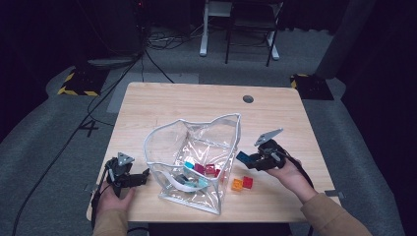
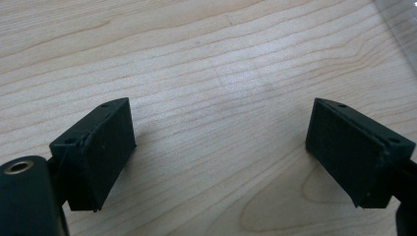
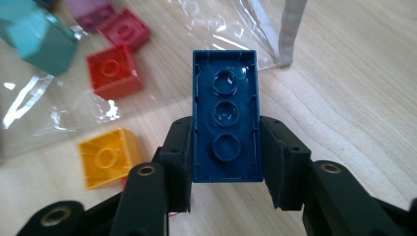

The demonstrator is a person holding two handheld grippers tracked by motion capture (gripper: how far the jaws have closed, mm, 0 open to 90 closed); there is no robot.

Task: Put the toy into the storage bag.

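Dark room, grey carpet, cables on the floor, chair legs behind a light wood table with a round grommet near its far edge

Left side: left gripper sits low over the near-left part of the table, held in the person's left hand, pointing towards the bag. In the left gripper view its jaws stand wide apart with bare wood grain between them, nothing held; a sliver of clear plastic shows at the top right corner

Centre: clear plastic bag with white edging stands open on the table, mouth up. Inside, at the bottom: a teal brick, red and pink bricks, plus a white piece and a couple more I can't make out

Just right of the bag, on bare wood: orange brick and red brick, side by side, touching or nearly so

Right side: right gripper in the person's right hand, raised off the table just beside the bag's right wall. Its jaws are clamped on a dark blue brick (two-by-four type, hollow underside facing the camera, three round tubes visible). Pads press its long sides at the lower half; upper half sticks out past the fingertips. Same brick in the high view, clear of the table, outside the bag
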